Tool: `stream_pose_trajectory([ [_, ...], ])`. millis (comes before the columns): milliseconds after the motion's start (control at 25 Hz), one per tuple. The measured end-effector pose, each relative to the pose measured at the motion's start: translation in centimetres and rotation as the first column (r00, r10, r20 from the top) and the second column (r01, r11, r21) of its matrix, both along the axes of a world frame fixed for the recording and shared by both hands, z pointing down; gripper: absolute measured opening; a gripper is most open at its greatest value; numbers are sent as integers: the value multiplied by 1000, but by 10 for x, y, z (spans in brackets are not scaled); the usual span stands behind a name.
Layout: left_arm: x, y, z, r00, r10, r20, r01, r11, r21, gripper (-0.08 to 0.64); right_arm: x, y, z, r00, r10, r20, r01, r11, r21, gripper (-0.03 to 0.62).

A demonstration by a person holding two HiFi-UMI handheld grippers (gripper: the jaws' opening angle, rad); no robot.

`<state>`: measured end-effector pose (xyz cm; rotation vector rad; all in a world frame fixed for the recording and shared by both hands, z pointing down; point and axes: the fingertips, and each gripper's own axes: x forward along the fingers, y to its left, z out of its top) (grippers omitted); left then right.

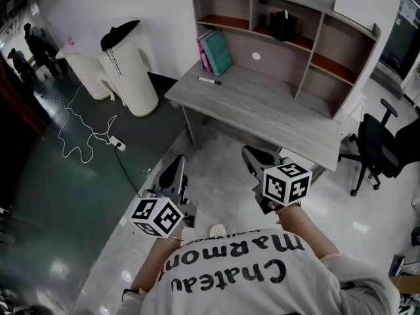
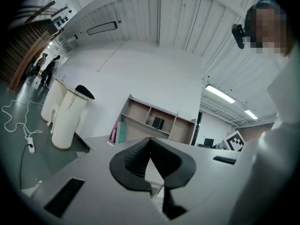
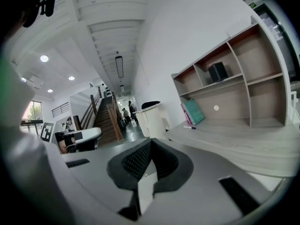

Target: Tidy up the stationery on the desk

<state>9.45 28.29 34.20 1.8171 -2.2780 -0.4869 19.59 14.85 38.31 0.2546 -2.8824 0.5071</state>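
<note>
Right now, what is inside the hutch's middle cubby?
A black box stands in the hutch's middle cubby. The space behind it is covered.

On the desk (image 1: 262, 104), books (image 1: 215, 52) lean at the back left, a pen (image 1: 209, 81) just before them. A box (image 1: 282, 25) stands in the middle compartment of the shelf unit (image 1: 230, 8). Bins (image 1: 134, 77) stand left of the desk, a chair (image 1: 377, 143) right.

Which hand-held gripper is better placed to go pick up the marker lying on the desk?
Left, narrowly. The marker lies near the left end of the desk by the books, roughly ahead of the left hand-held gripper; the right hand-held gripper faces its middle. Both are shut, empty, short of the desk.
</note>
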Motion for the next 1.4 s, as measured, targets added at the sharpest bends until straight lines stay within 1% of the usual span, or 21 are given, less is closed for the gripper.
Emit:
stream_pose_trajectory([
  [40, -8, -6, -4, 1000, 8, 30, -8, 1000, -3, 15, -8, -5, -3, 1000, 6, 5, -6, 1000, 5, 12],
  [120, -22, -19, -9, 994, 21, 104, -17, 999, -33, 15, -24, -14, -8, 1000, 22, 15, -22, 1000, 11, 12],
  [160, -30, -24, -11, 992, 29, 127, -24, 999, -44, 15, -31, -18, -11, 999, 31, 19, -31, 999, 12, 12],
  [320, -67, -41, -17, 989, 50, 142, -45, 998, -43, 15, -63, -34, -16, 998, 58, 37, -59, 998, 21, 12],
  [400, -84, -46, -14, 990, 43, 137, -37, 998, -46, 15, -77, -40, -13, 998, 60, 29, -60, 998, 21, 12],
  [560, -102, -50, -2, 995, 56, 88, -51, 997, -53, 15, -99, -43, 2, 999, 41, -19, -41, 999, 8, 12],
  [680, -113, -51, 14, 995, 60, 75, -53, 995, -81, 15, -114, -45, 16, 998, 37, -46, -37, 999, -14, 12],
  [880, -135, -60, 44, 999, 33, 13, -31, 992, -121, 15, -131, -55, 44, 995, 26, -94, -31, 998, -49, 12],
  [1000, -149, -76, 46, 999, 39, 16, -37, 991, -128, 15, -146, -75, 50, 995, 37, -87, -44, 996, -71, 12],
  [1160, -177, -102, 43, 999, 36, 12, -35, 992, -119, 15, -177, -109, 47, 997, 40, -69, -45, 996, -73, 12],
  [1400, -244, -147, 22, 1000, -4, 28, 7, 995, -96, 15, -247, -168, 28, 999, 15, -32, -17, 998, -65, 12],
])
